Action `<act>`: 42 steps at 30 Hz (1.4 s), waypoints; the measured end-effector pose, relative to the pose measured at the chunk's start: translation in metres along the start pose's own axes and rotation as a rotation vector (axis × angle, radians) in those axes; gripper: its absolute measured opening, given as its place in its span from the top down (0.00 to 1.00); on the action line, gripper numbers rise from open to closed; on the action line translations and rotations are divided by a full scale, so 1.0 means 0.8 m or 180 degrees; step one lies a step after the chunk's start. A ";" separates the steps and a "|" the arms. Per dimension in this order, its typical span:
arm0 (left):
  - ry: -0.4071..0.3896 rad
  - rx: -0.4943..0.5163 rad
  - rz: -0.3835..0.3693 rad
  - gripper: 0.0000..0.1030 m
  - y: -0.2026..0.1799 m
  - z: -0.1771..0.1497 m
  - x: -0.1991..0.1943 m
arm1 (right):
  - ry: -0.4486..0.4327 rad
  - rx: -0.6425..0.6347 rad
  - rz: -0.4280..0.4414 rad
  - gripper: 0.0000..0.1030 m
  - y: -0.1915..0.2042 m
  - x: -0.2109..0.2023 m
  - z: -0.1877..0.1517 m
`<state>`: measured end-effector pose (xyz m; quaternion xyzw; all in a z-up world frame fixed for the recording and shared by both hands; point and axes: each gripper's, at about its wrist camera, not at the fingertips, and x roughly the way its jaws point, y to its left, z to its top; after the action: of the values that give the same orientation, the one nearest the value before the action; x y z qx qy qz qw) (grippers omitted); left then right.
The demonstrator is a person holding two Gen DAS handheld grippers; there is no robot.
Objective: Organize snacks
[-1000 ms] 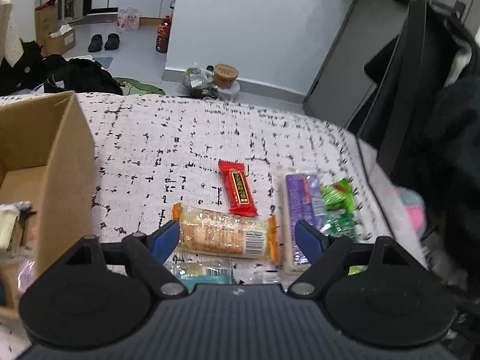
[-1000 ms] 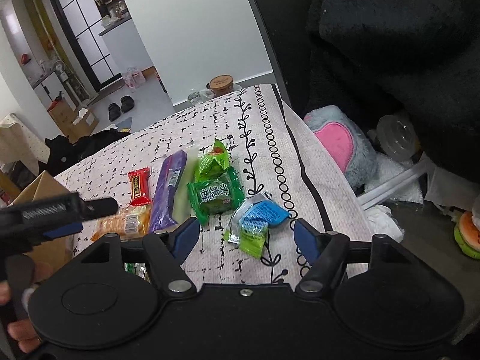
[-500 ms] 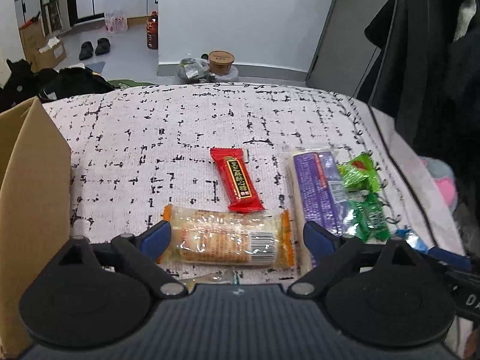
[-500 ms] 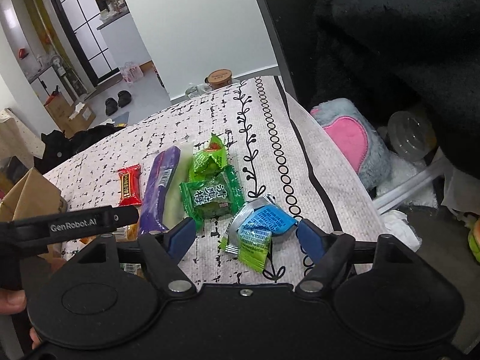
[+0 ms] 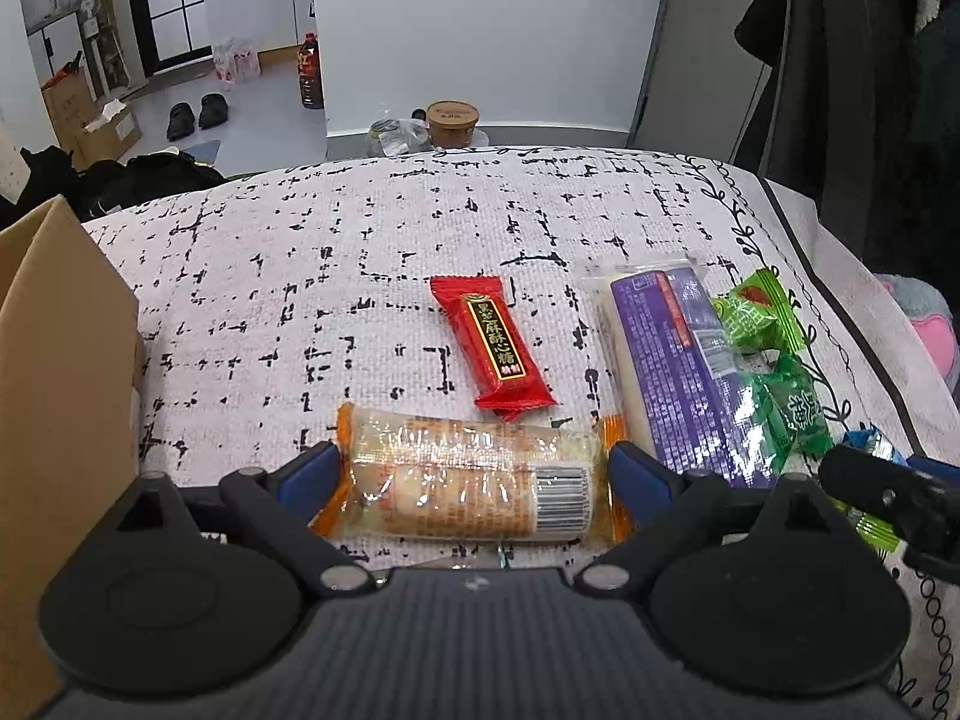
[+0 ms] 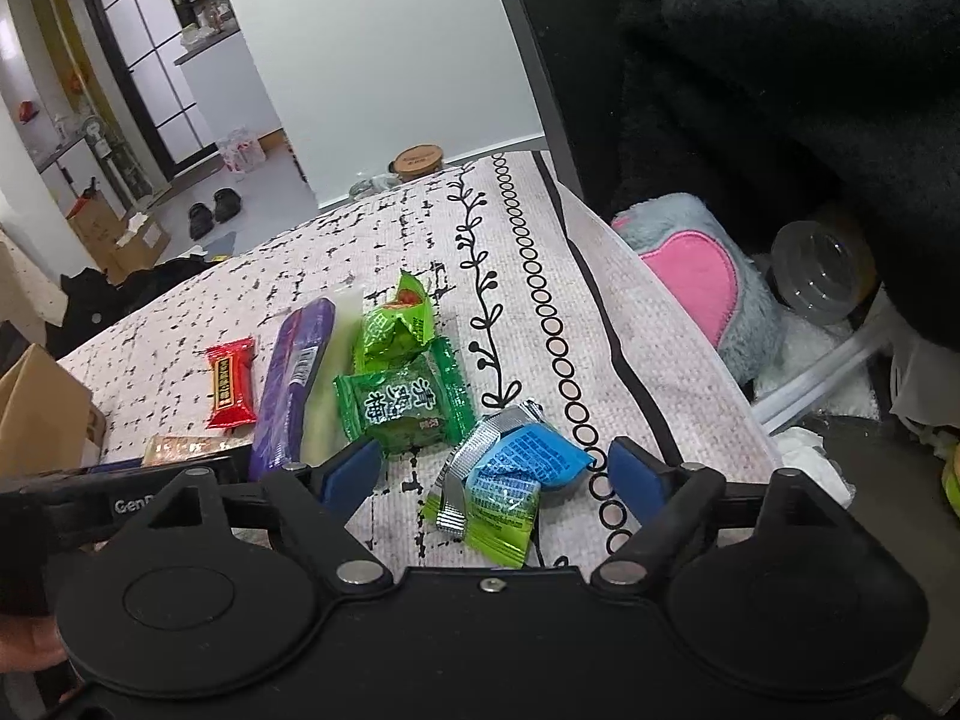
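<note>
I am holding the left gripper (image 5: pixel 474 468) wide, straddling the cracker pack (image 5: pixel 468 489). The right gripper (image 6: pixel 495 471) is opening around the blue packet (image 6: pixel 519 468) near the tablecloth's (image 5: pixel 300 276) right edge.

Patterned cloth (image 5: pixel 372 276) — snack pkts (image 5: pixel 510 342), cardboard box (image 5: pixel 54 372), maybe bed.

Red candy bar (image 5: pixel 491 350), mid bed: black label strip with gold characters 黑芝麻酥心糖 running along its length. Green sachet (image 6: pixel 403 406) near the bed's right edge: large white characters 清玫梅, second character uncertain. Black body of the left hand-held gripper (image 6: pixel 129 495): white lettering "Gen", remainder hidden; barcode on the clear biscuit pack (image 5: pixel 474 489) and fine print on the blue sachet (image 6: pixel 523 468) illegible.
</note>
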<state>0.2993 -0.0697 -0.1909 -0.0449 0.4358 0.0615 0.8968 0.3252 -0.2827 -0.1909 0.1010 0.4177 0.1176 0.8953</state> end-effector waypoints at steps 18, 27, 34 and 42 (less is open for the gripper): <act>-0.0030 -0.0150 -0.0219 0.26 0.017 -0.012 -0.023 | -0.0062 -0.0077 -0.0413 0.65 0.016 -0.007 -0.008; -0.0164 -0.0267 -0.0295 0.26 0.028 -0.006 -0.062 | -0.0205 0.0044 -0.0205 0.65 0.022 -0.036 -0.010; -0.0312 -0.0355 -0.0342 0.26 0.040 0.003 -0.098 | -0.0340 0.0065 -0.0025 0.65 0.039 -0.051 0.002; -0.0446 -0.0474 -0.0354 0.26 0.060 0.013 -0.134 | -0.0454 0.0052 0.0157 0.65 0.068 -0.062 0.012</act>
<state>0.2345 -0.0286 -0.1013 -0.1310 0.3631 0.0469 0.9213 0.2948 -0.2464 -0.1338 0.1267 0.3511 0.1288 0.9187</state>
